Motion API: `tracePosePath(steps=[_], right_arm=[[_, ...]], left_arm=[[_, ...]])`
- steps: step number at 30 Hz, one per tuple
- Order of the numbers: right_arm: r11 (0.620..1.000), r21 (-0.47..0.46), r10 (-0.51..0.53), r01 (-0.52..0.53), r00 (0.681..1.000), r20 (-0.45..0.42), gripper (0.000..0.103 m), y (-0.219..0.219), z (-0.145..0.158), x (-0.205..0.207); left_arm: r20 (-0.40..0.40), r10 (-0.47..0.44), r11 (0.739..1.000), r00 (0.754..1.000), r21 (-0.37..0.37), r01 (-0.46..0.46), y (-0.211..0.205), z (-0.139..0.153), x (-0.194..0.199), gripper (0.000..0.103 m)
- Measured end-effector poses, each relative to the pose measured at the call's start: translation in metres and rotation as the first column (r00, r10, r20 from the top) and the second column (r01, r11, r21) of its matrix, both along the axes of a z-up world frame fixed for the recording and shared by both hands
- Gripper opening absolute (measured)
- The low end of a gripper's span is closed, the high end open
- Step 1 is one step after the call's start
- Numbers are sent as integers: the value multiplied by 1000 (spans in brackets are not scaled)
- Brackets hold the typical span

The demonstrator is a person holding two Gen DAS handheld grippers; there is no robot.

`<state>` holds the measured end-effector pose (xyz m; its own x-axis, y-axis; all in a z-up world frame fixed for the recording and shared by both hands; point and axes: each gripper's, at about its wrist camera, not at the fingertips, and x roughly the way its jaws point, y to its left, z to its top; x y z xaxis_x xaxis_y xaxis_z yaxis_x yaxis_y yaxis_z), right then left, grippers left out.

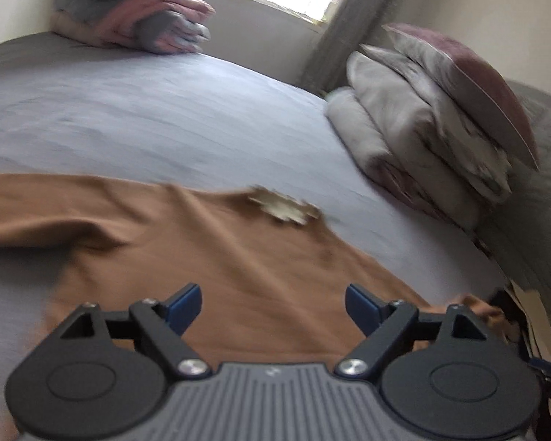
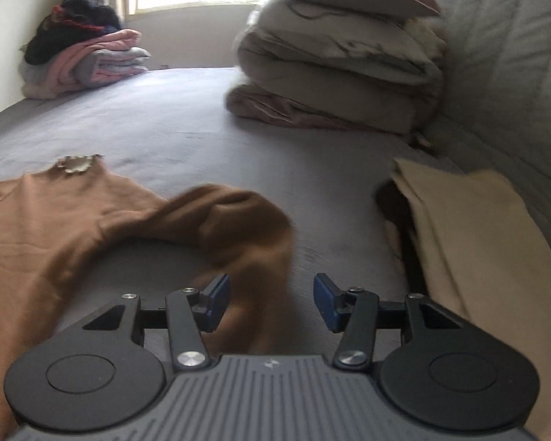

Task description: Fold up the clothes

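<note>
A brown long-sleeved top (image 1: 246, 257) lies spread on the grey bed sheet (image 1: 165, 110), its pale frilled collar (image 1: 284, 205) pointing away. My left gripper (image 1: 273, 307) hovers open over the top's body, nothing between its blue pads. In the right wrist view the same top (image 2: 44, 228) lies at the left, collar (image 2: 78, 163) at the far end. One sleeve (image 2: 246, 228) arcs across the sheet and runs down between the fingers of my right gripper (image 2: 272, 299), which stands open around it, the pads apart from the cloth.
A folded beige garment (image 2: 477, 242) lies over something dark at the right. Stacked pillows and duvets (image 2: 334, 73) sit against the padded headboard (image 2: 514, 73). A pile of pink, grey and dark clothes (image 2: 84, 55) is in the far corner under the window.
</note>
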<state>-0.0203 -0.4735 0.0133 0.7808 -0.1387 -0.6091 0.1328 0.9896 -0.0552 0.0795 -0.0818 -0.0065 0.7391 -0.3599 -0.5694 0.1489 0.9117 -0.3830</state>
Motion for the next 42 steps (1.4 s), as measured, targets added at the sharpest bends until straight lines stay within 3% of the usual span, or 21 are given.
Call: tracePosePath(steps=[6, 11, 12, 14, 15, 20, 23, 25, 27, 31, 35, 39, 42], right_arm=[[988, 156, -4, 8, 1000, -26, 53, -35, -11, -4], [962, 272, 40, -22, 997, -59, 51, -36, -24, 2], [957, 289, 48, -26, 997, -68, 48, -35, -27, 5], [952, 303, 70, -36, 992, -101, 21, -29, -35, 12], [952, 303, 78, -37, 989, -124, 12, -27, -38, 15], [989, 137, 72, -53, 988, -140, 9, -12, -18, 22], [996, -67, 51, -59, 993, -111, 9, -6, 9, 26], [961, -268, 47, -69, 995, -86, 9, 2, 23, 29], [884, -461, 55, -79, 996, -64, 9, 10, 30, 30], [734, -670, 108, -116, 993, -53, 8, 19, 32, 24], [637, -749, 163, -179, 982, -95, 8, 29, 13, 1], [542, -803, 202, -248, 966, -163, 8, 42, -19, -24], [518, -802, 212, -299, 953, -218, 8, 49, -40, -41]], left_arm=[[-5, -104, 995, 995, 6, 104, -49, -5, 7, 87], [-14, -168, 986, 986, 7, 168, -77, -8, 11, 87], [-16, -180, 984, 983, 7, 181, -83, -9, 12, 87], [-20, -206, 979, 978, 8, 206, -94, -10, 13, 87], [-22, -218, 976, 976, 8, 218, -100, -11, 14, 87], [-31, -280, 960, 959, 8, 281, -128, -14, 18, 87], [-24, -315, 948, 949, 24, 316, -138, -15, 22, 87], [-15, -343, 939, 939, 30, 344, -144, -16, 27, 87], [-4, -384, 923, 923, 35, 384, -153, -17, 31, 86], [24, -478, 878, 878, 32, 478, -173, -15, 40, 86], [38, -563, 826, 825, 40, 562, -192, -12, 48, 85], [42, -612, 789, 790, 91, 607, -212, -13, 54, 83], [38, -658, 750, 752, 124, 650, -229, -15, 57, 83]])
